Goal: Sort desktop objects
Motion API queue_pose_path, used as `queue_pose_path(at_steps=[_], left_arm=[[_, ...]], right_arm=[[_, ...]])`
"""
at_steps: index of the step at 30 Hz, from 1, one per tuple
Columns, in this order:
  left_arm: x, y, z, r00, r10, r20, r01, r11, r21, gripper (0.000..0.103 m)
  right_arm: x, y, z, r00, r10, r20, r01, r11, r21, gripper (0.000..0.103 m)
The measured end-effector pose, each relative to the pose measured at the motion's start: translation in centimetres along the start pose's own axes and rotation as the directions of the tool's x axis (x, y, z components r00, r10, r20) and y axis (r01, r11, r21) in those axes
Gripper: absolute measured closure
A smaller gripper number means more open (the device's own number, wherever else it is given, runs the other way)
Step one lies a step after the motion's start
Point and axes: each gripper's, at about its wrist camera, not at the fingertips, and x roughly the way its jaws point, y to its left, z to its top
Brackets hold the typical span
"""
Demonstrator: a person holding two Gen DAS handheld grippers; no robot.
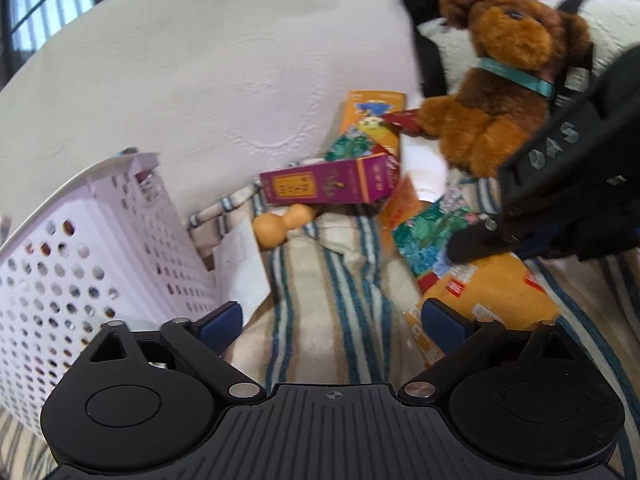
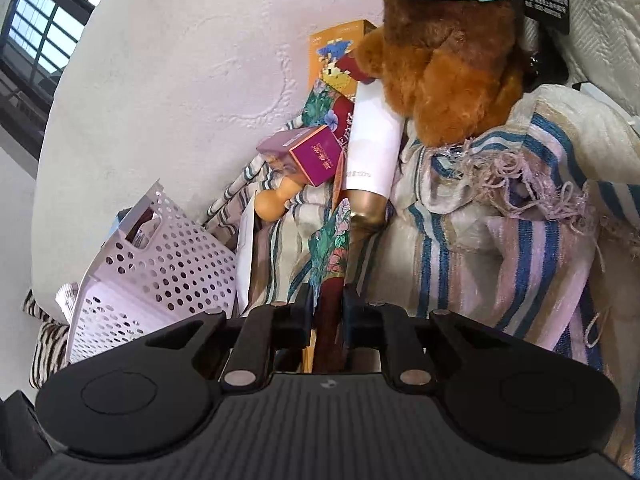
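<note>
Left wrist: we are holding our left gripper (image 1: pixel 332 316) spread wide over bare striped cloth (image 1: pixel 320 280), the white basket (image 1: pixel 80 248) crowding its left edge, the purple box (image 1: pixel 332 186) ahead.

Right wrist: our right gripper (image 2: pixel 326 308) is pinching the floral box (image 2: pixel 330 248) by its near end, the white tube (image 2: pixel 374 152) lying just beyond.

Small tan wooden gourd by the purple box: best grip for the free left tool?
Judging by its pose, take the small tan wooden gourd across its round lower bulb, from the near open side; its narrow neck tucks under the purple carton. The left tool is open.
</note>
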Motion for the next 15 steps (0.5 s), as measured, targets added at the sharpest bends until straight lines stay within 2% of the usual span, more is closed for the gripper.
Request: queue_pose_path(at_steps=[1, 5, 6, 7, 8, 10, 11, 12, 13, 15], left_arm=[[0.2, 0.2, 0.1, 1.000, 0.005, -0.012, -0.005, 1.000, -0.021, 0.019], [1.3, 2.1, 0.3, 0.996, -0.045, -0.080, 0.033, 0.990, -0.139, 0.061], [1.5, 2.4, 0.3, 0.994, -0.053, -0.095, 0.038, 0.987, -0.154, 0.066], [1.6, 2.5, 0.3, 0.993, -0.062, -0.105, 0.045, 0.987, -0.157, 0.064], [1.4, 2.5, 0.4, 0.991, -0.083, -0.108, 0.067, 0.987, -0.147, 0.055], [0.5, 2.3, 0.6, 0.983, -0.161, -0.086, 0.151, 0.982, -0.112, 0.031], [-0.4, 1.9, 0.8, 0.982, -0.183, -0.054, 0.179, 0.980, -0.084, 0.009], [-1.5, 1.6, 0.8, 0.979, -0.205, 0.004, 0.204, 0.977, -0.053, 0.000], [-2.6, 1.1, 0.8, 0.970, -0.233, 0.070, 0.235, 0.972, -0.014, 0.000], [-4.1, 0.3, 0.8, 0.945, -0.301, 0.128, 0.295, 0.953, 0.064, 0.000]], right_arm=[[0.0, 0.0, 0.0, 1.000, 0.003, -0.001, -0.003, 1.000, -0.001, 0.086], [-0.1, -0.1, -0.1, 1.000, 0.006, -0.004, -0.006, 1.000, -0.001, 0.086], [-0.1, -0.1, -0.1, 1.000, 0.007, -0.003, -0.007, 1.000, 0.000, 0.085], [-0.1, -0.1, -0.2, 1.000, 0.008, -0.003, -0.008, 1.000, -0.002, 0.085], [-0.1, 0.0, -0.2, 1.000, 0.008, -0.003, -0.008, 1.000, -0.004, 0.085], [-0.2, 0.0, -0.1, 1.000, 0.008, -0.005, -0.008, 1.000, -0.006, 0.085], [-0.2, -0.1, -0.1, 1.000, 0.007, -0.006, -0.007, 1.000, -0.005, 0.085], [-0.1, -0.1, -0.1, 1.000, 0.006, -0.007, -0.006, 1.000, -0.004, 0.085], [-0.1, -0.1, -0.1, 1.000, 0.005, -0.008, -0.005, 1.000, -0.004, 0.085], [-0.1, 0.0, -0.1, 1.000, 0.003, -0.011, -0.003, 1.000, -0.005, 0.084]])
